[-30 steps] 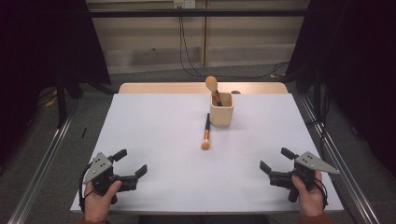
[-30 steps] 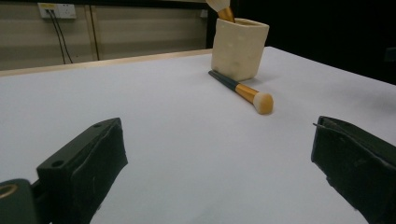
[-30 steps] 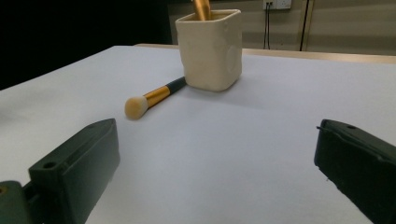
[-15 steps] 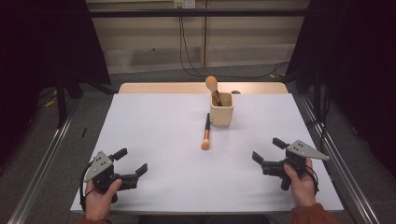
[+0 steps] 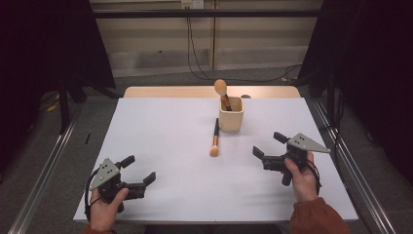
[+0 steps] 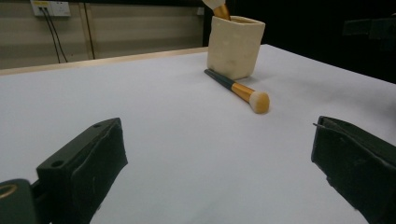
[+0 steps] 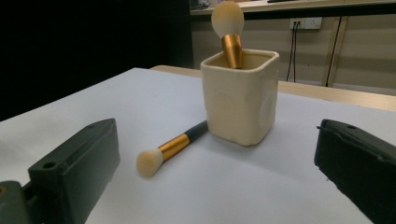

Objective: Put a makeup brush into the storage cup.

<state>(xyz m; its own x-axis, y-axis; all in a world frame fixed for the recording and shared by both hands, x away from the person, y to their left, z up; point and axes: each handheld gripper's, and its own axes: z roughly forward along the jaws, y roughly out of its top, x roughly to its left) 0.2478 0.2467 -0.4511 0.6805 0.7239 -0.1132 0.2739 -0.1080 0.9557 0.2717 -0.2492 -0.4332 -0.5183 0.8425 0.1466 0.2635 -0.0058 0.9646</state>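
A cream square cup [image 5: 231, 114] [image 6: 235, 46] [image 7: 240, 95] stands at the back middle of the white table, with a gold-handled brush [image 5: 222, 92] [image 7: 229, 32] upright in it. A second brush [image 5: 215, 138] [image 6: 240, 90] [image 7: 173, 146] lies flat just in front of the cup, bristles toward me. My right gripper [image 5: 269, 145] is open, low over the table to the right of the lying brush, with nothing between its fingers. Near the front left edge my left gripper [image 5: 139, 169] is also open and holds nothing.
The white table top [image 5: 175, 146] has a wooden strip [image 5: 160, 92] along its far edge. Metal rails [image 5: 44, 165] run along both sides of the table. Cables [image 5: 195, 53] hang from a wall socket behind.
My right gripper has moved forward and to the left, toward the lying brush. The left gripper has stayed where it was.
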